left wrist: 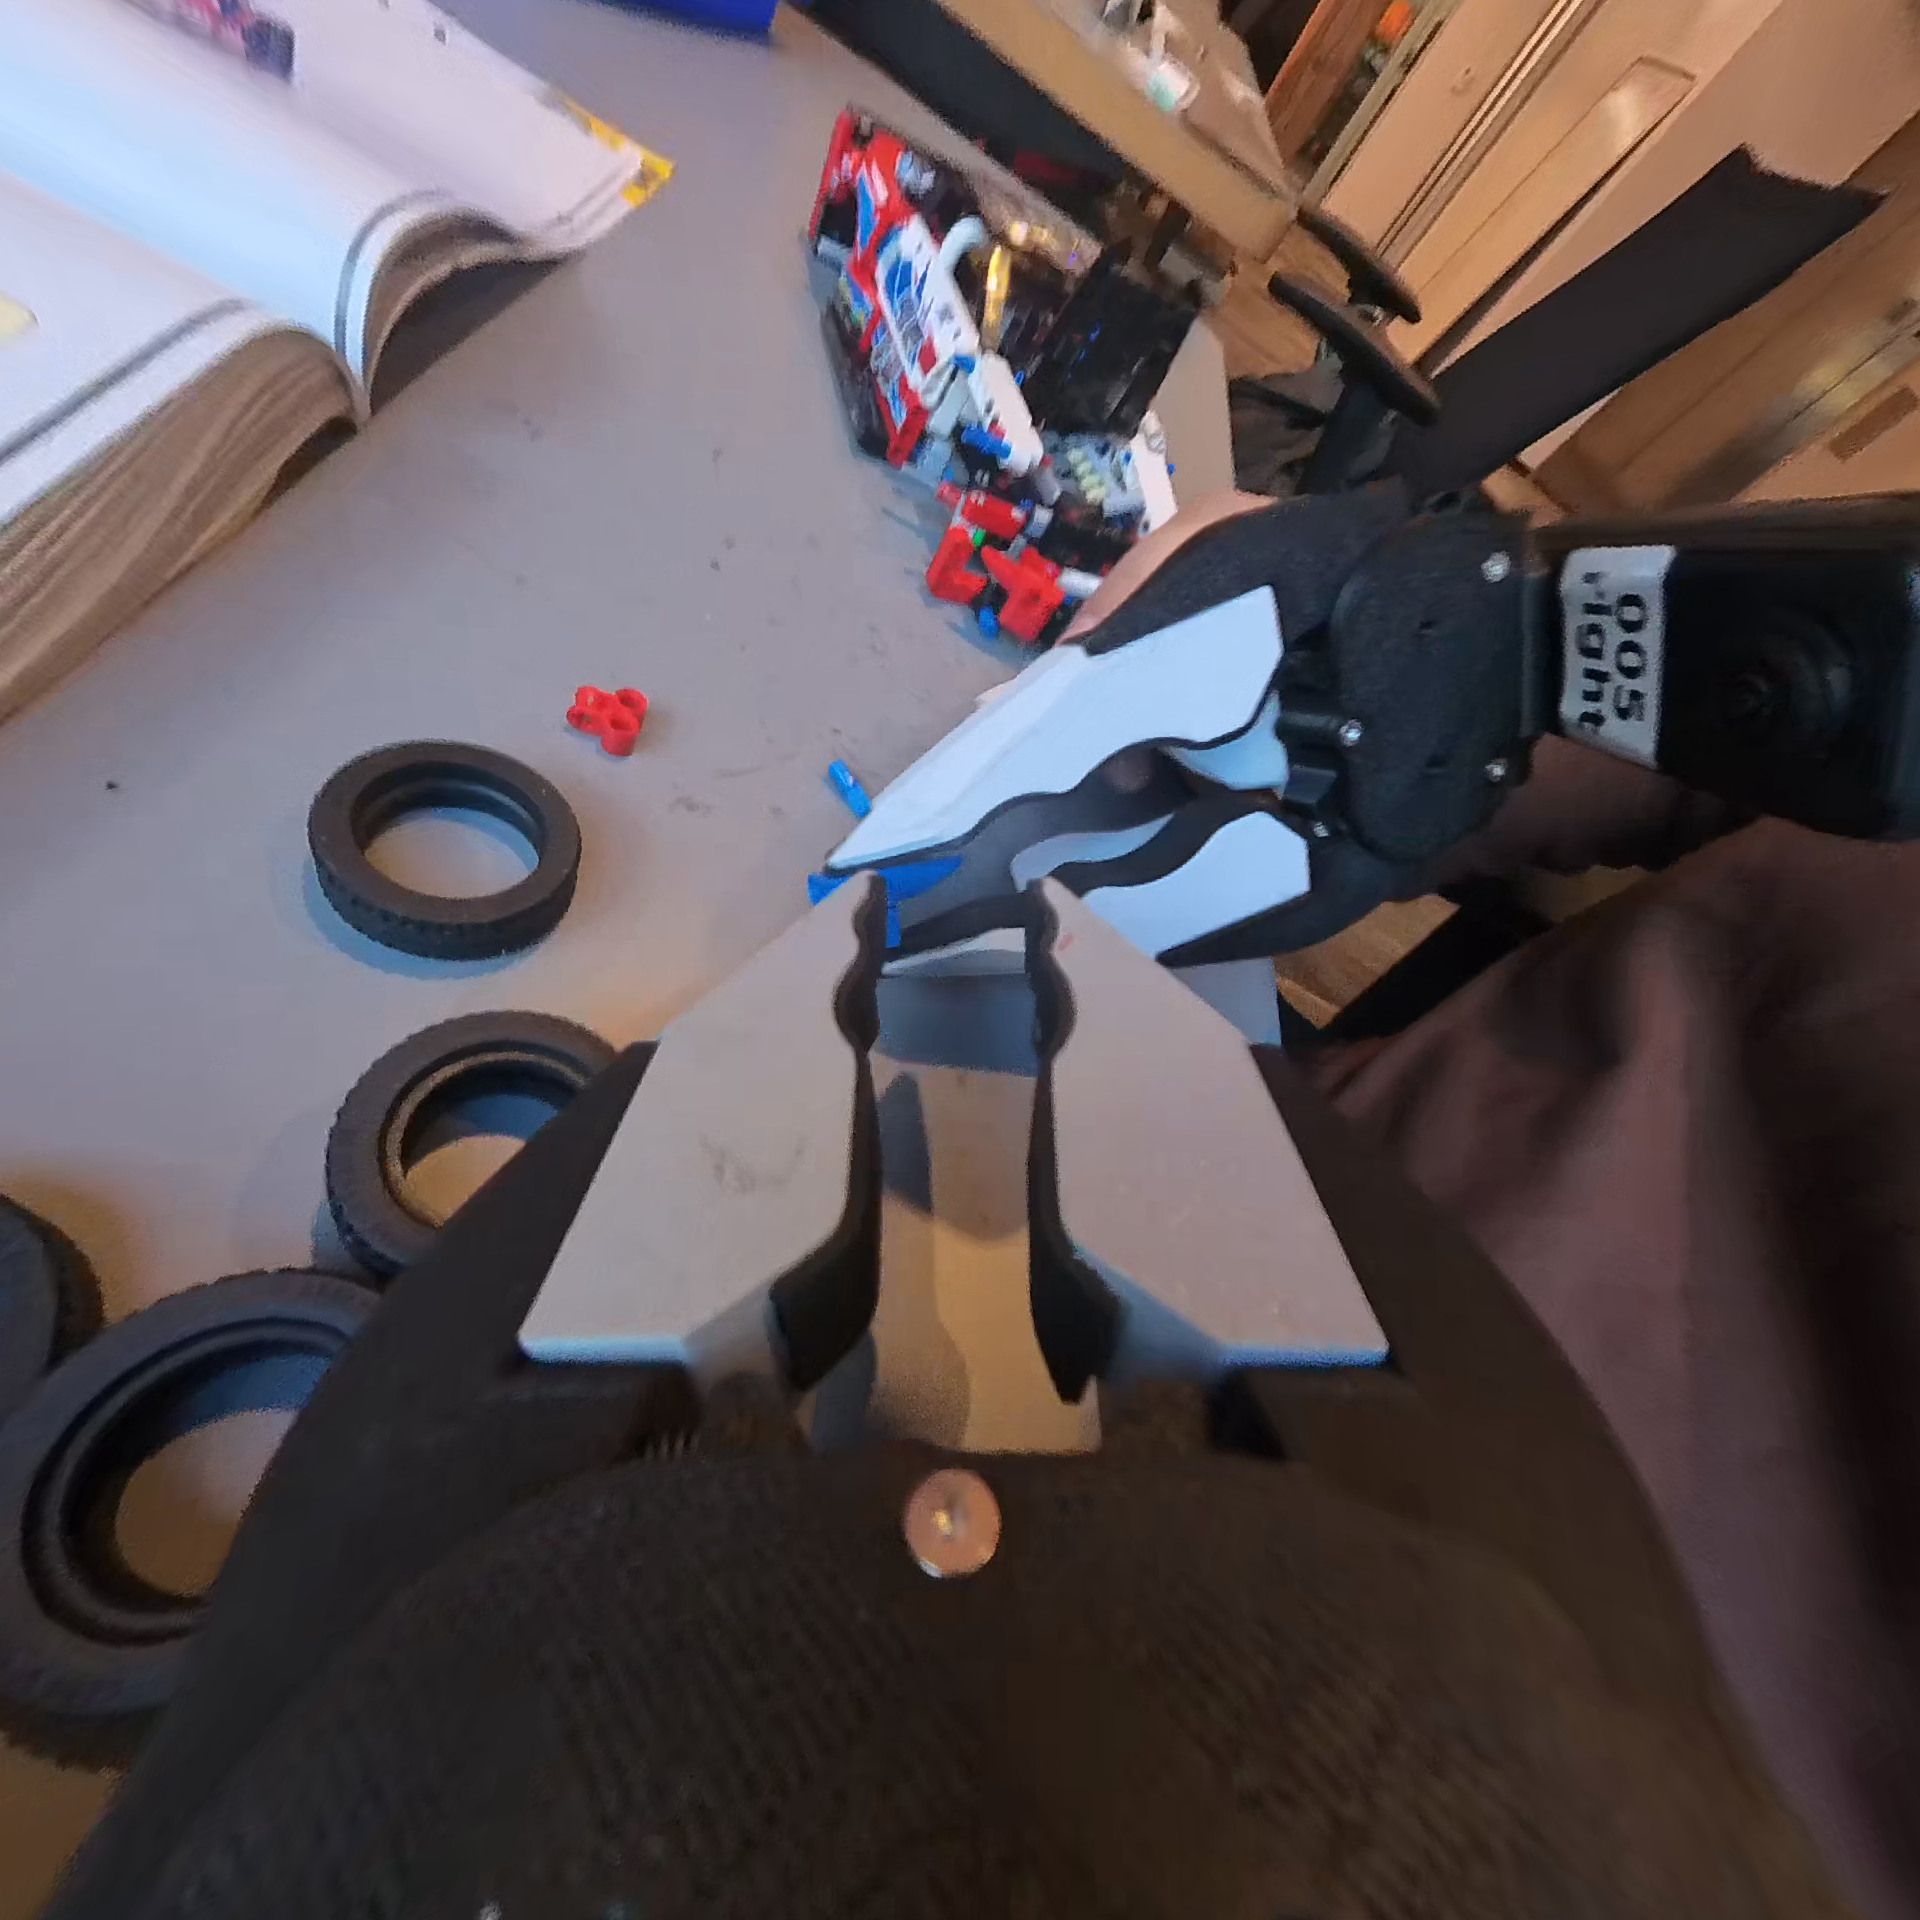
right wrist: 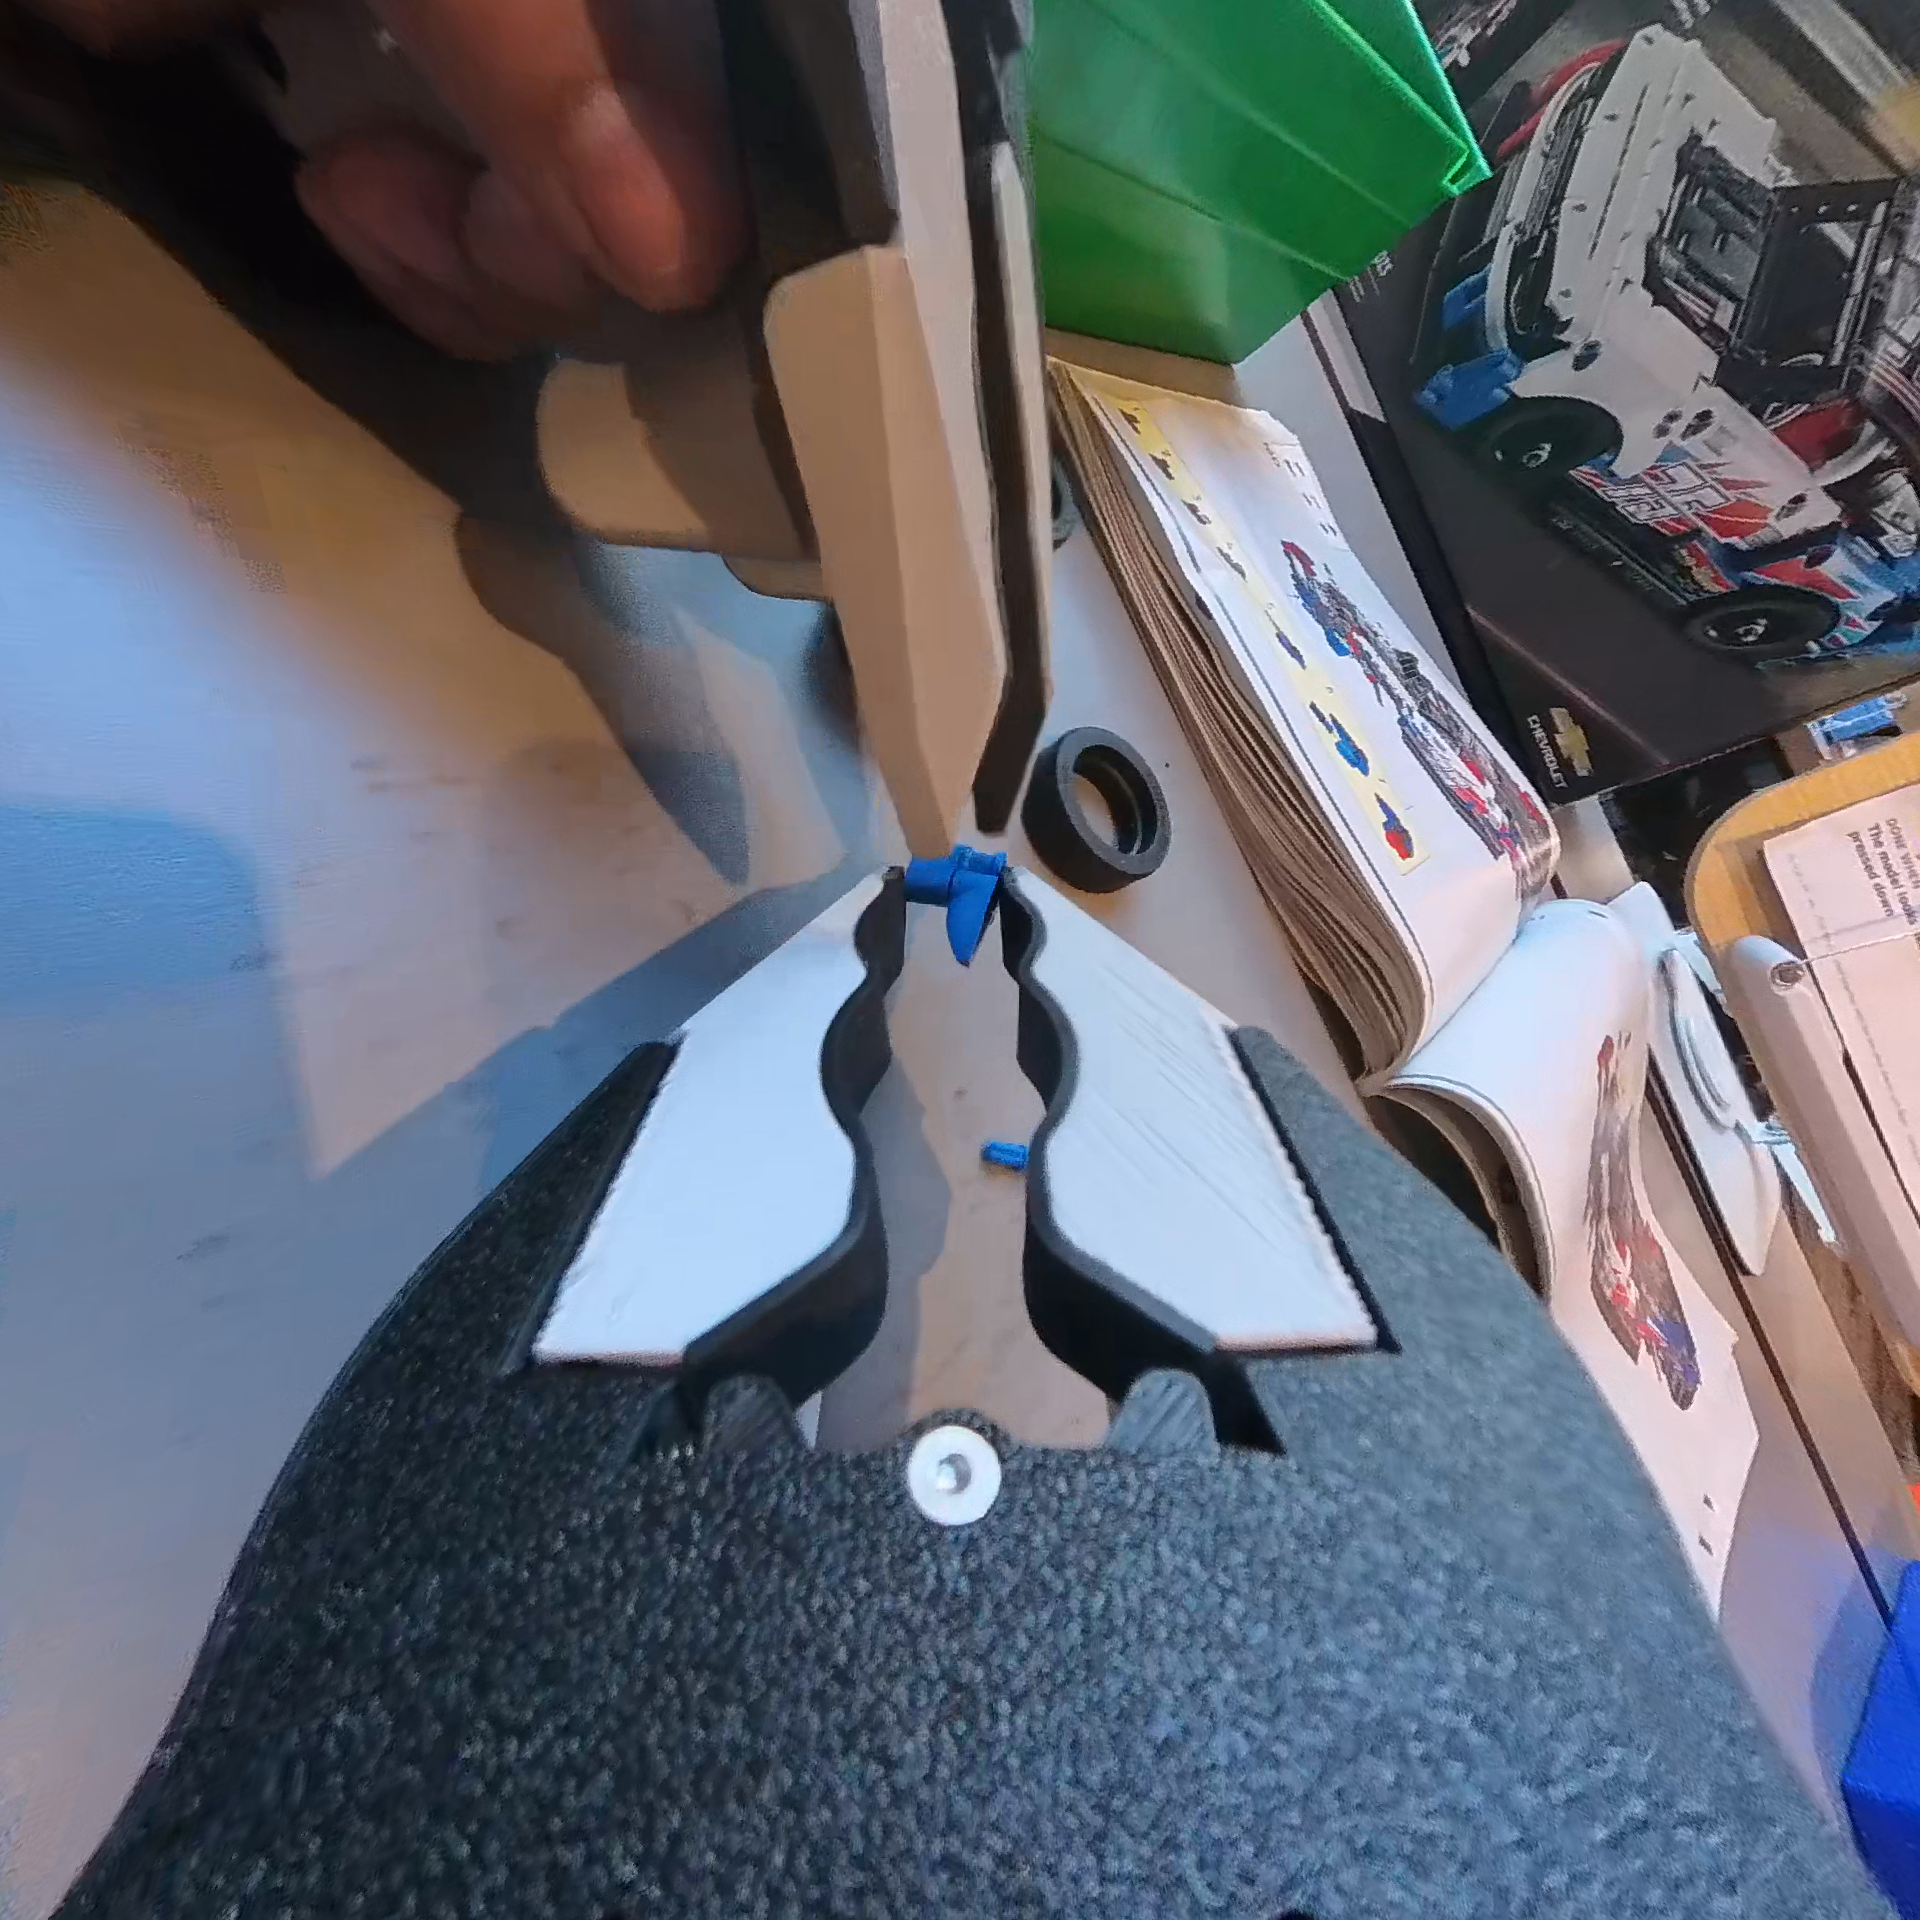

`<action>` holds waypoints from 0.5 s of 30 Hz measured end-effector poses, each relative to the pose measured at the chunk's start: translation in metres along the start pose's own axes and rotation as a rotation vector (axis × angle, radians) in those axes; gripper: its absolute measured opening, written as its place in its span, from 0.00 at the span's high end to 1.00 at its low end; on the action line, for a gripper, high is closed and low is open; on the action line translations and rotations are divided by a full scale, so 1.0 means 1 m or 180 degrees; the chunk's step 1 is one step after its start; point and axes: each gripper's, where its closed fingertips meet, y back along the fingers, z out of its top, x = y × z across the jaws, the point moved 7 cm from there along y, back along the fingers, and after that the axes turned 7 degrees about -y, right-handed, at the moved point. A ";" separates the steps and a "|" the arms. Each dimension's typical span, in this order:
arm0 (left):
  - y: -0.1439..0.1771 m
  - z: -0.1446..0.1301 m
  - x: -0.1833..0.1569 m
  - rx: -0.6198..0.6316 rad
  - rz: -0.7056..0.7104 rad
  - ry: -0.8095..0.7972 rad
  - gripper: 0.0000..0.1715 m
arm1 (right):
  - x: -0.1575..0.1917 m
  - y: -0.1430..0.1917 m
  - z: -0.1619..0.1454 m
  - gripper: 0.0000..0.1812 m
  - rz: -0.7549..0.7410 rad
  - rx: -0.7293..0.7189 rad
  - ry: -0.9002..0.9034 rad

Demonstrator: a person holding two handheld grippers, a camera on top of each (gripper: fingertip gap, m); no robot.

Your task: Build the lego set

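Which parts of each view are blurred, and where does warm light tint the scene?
Left wrist view: the open manual is motion-smeared and amber light shows through the tires. Right wrist view: the hand is soft, the table glows orange, and the blue piece stays sharp.

Blue piece [right wrist: 954,896] between pale grey fingers [right wrist: 727,1174] lined in black, on a speckled black hand-held gripper [right wrist: 945,883]. Grey table [left wrist: 582,540], scuffed with dark marks. Black ridged tyres [left wrist: 444,850], a red connector [left wrist: 608,717], a green bin [right wrist: 1226,177], and a partly built model [left wrist: 966,384] in red, white, blue and black.
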 end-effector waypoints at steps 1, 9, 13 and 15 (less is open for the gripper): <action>0.002 0.003 -0.001 -0.0123 0.0022 -0.0069 0.89 | -0.002 0.000 0.000 0.90 -0.0017 -0.0024 -0.0020; 0.000 0.009 -0.010 -0.0198 0.0475 -0.0746 0.90 | -0.015 0.000 0.002 0.90 -0.0071 -0.0169 -0.0259; -0.001 0.009 -0.007 -0.0174 0.0493 -0.0690 0.90 | -0.017 -0.001 0.004 0.90 -0.0085 -0.0234 -0.0289; 0.002 0.010 -0.003 -0.0250 0.0533 -0.0604 0.91 | -0.018 -0.001 0.004 0.90 -0.0093 -0.0249 -0.0298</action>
